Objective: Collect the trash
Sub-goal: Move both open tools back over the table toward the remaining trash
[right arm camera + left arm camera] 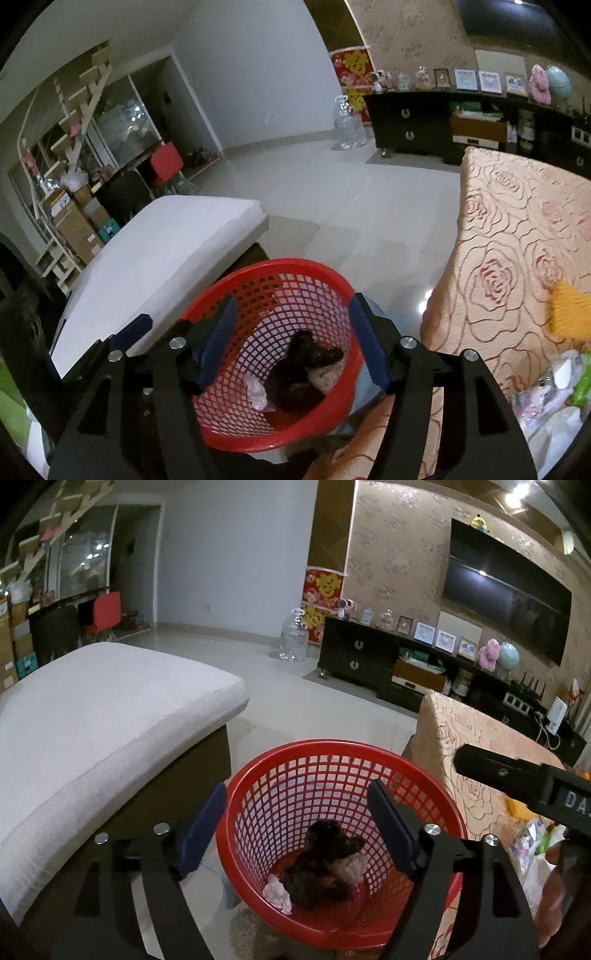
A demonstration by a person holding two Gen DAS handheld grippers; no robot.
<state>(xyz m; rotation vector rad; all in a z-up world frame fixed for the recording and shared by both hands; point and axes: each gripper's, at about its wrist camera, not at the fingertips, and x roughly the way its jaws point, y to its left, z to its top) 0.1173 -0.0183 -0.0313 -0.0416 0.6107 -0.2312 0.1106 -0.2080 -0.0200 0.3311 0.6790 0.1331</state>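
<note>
Both of your grippers hang over the red basket (343,812), which stands on the floor between the white cushioned seat (103,716) on the left and the worktop with the rose-patterned cloth (517,251) on the right. Your left gripper (297,823) has its fingers spread wide with nothing between them. Your right gripper (291,339) stands at a middling spread, and its fingers are empty too.

Down in the basket lies what is collected so far: a dark crumpled lump (325,864) in the middle, a pale pink wad (279,893) at its near left and a lighter wad (351,867) at its right. From above the dark lump is hard to read; it may be one piece or two pressed together.

So part of the job looks done, with the trash dropped in and both grippers free. There is more to fetch, going by the near right end of the worktop, where a litter of pale wrappers and bags (554,398) and something green (583,376) is in view, with a yellow knitted piece (572,310) just beyond them. Whether the yellow piece counts as trash you will have to judge; the wrappers seem the fair next target for your right gripper.
</note>
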